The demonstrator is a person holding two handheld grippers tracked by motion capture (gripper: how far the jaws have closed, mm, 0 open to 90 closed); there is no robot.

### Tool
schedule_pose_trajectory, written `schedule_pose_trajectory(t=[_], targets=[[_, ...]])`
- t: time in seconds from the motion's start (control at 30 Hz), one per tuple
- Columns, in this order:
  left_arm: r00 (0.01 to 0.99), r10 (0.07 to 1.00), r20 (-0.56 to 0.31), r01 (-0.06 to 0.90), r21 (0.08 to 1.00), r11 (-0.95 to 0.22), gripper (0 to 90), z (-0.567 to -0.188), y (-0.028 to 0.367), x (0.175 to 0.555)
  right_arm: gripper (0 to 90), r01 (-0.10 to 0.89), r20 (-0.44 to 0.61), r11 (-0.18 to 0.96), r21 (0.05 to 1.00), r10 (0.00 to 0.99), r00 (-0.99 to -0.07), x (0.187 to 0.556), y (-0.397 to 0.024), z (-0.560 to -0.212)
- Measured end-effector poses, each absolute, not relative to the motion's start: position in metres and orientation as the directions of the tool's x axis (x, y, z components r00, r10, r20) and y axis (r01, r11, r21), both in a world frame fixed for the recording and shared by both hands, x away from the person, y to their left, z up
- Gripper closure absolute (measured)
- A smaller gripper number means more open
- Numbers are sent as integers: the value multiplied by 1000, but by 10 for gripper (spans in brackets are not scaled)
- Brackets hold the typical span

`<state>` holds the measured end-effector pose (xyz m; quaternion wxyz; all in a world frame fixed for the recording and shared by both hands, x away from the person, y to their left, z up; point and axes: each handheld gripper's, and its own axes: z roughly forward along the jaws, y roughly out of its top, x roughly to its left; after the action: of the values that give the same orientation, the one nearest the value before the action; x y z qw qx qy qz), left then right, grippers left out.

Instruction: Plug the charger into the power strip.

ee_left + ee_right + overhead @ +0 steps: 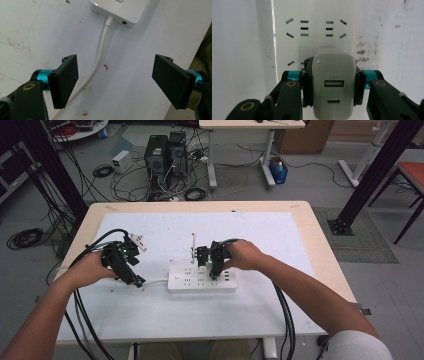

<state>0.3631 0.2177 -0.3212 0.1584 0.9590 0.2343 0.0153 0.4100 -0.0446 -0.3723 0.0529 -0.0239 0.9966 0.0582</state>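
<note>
Everything here is placed from the power strip (202,279), which lies flat near the middle of the white mat (280,240) with its long axis running across the table.

Off the strip's left end, your left gripper (125,265) sits low over the mat with its jaws spread wide and nothing between them. In the left gripper view the strip's white cord (98,58) leaves the end of the strip and passes between those open jaws, nearer one jaw than the other, touching neither (two small red marks dot the mat beside it).

Over the strip itself, toward its right half, your right gripper (215,257) has its jaws closed on the flat sides of a white charger (334,86). The right gripper view shows the charger's back face toward the camera, with one rectangular port above one small oval port, and the strip's socket slots directly beyond it. I'd judge its prongs are pointed down at the strip; whether they are already seated I cannot tell.

The coming move likely turns on that line: charger straight above socket, travel along the gripper's own axis, and your right hand is the one on it.

Count: one strip, one cord, one charger, two grippers.
</note>
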Motion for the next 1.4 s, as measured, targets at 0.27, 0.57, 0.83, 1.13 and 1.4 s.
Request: schedule_pose_trajectory(t=[0.27, 0.57, 0.83, 1.13, 1.4], targets=[[888, 457, -40, 444, 324, -835, 213, -320, 219, 360, 628, -7, -49, 992, 130, -1, -999, 418, -47, -374], [889, 455, -47, 445, 323, -835, 213, -324, 220, 363, 622, 8, -16, 992, 124, 10, -1000, 424, -47, -374], [891, 451, -46, 440, 332, -835, 213, -326, 220, 362, 303, 62, 2, 987, 147, 62, -998, 427, -53, -370], [878, 477, -35, 453, 382, -805, 213, -324, 222, 365, 121, 239, -53, 940, 245, 259, -964, 436, -90, -339], [871, 492, 6, 454, 379, -807, 213, -314, 222, 369, 121, 386, -92, 862, 329, 436, -895, 426, -152, -302]])
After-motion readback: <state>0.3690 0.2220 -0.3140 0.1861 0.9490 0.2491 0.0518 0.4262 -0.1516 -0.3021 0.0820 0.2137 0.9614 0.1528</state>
